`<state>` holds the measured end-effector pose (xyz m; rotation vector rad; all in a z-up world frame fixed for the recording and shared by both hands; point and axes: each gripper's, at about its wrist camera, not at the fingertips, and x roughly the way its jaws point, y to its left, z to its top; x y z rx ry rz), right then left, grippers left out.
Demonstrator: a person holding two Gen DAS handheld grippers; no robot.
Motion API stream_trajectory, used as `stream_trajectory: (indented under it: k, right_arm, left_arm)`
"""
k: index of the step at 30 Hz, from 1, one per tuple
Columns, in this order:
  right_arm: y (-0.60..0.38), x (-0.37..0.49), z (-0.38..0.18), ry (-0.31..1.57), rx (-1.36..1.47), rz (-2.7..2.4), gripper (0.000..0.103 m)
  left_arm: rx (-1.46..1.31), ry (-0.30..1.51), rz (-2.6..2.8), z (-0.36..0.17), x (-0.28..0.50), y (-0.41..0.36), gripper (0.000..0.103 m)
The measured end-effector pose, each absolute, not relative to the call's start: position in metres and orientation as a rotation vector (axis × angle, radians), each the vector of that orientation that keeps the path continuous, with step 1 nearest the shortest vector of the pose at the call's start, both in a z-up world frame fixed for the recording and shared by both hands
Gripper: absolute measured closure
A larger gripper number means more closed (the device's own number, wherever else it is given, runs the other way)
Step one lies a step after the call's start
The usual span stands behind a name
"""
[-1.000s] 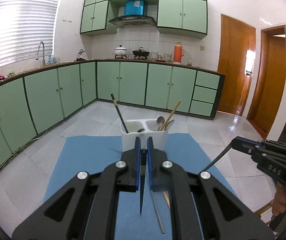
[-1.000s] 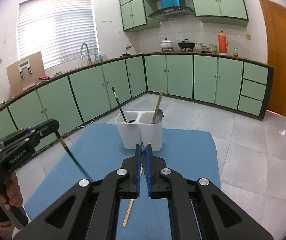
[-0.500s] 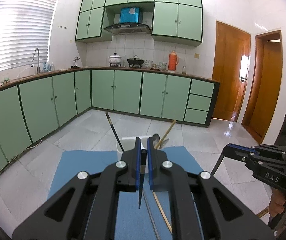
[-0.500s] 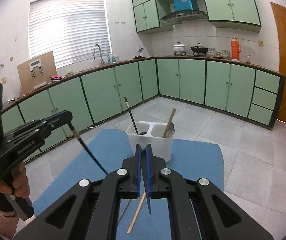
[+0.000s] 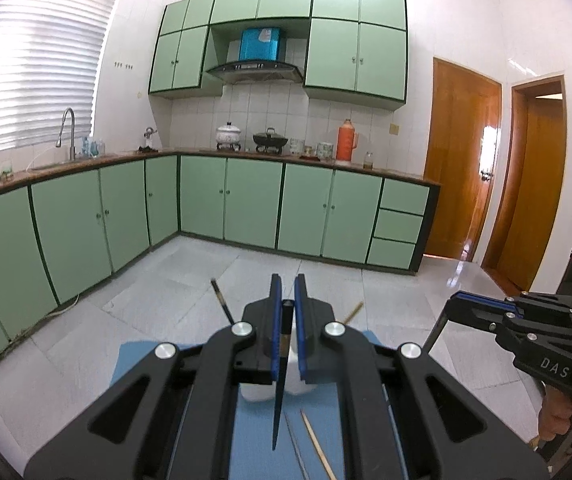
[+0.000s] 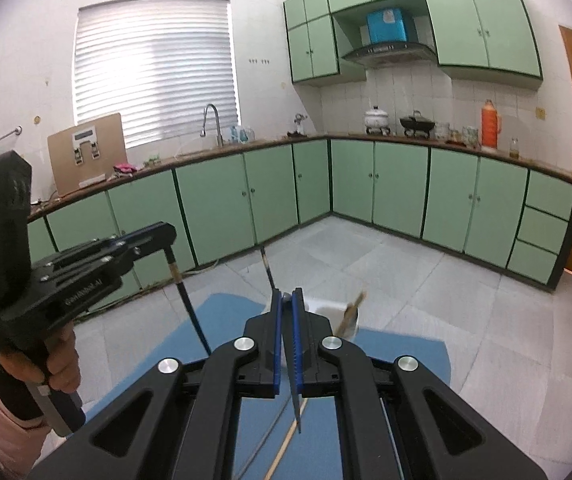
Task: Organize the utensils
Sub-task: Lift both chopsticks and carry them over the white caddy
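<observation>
We hold one dark chopstick in each claw: the left gripper (image 5: 288, 320) is clenched on a black chopstick (image 5: 278, 408) that hangs point-down at lower centre of the left wrist view, and the right gripper (image 6: 286, 320) is clenched on a second dark chopstick (image 6: 296, 396), seen at lower centre of the right wrist view. The white utensil holder (image 6: 332, 310) sits just behind the fingers on the blue mat (image 6: 221, 320), largely hidden, with another dark chopstick (image 6: 267, 270) and a wooden one (image 6: 352, 312) already standing in it. A loose wooden chopstick (image 5: 318, 446) lies on the mat. To do this step well, we judge that each tip should clear the holder's rim before we lower, and we keep the sticks near upright, releasing only once the tips are inside the chopstick compartment
</observation>
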<state>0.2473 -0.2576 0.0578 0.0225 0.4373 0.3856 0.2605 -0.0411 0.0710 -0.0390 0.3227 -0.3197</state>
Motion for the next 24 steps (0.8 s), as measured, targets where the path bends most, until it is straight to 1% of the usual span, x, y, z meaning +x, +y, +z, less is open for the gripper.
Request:
stream_trajectory:
  k: [8, 15, 20, 24]
  right_arm:
    - [-0.255, 0.290, 0.099, 0.381, 0.048, 0.403, 0.098]
    - [-0.253, 0.337, 0.118, 0.351, 0.065, 0.391, 0.098]
    - [-0.252, 0.374, 0.107, 0.356, 0.066, 0.345, 0.098]
    - [-0.256, 0.396, 0.085, 0.384, 0.080, 0.318, 0.098]
  left_arm:
    - [-0.033, 0.267, -0.334, 0.107, 0.304, -0.056, 0.098]
    - [-0.044, 0.242, -0.328, 0.123, 0.349, -0.064, 0.098]
    - [-0.048, 0.219, -0.295, 0.121, 0.380, -0.066, 0.098]
    - [-0.045, 0.242, -0.268, 0.100, 0.406, -0.069, 0.098]
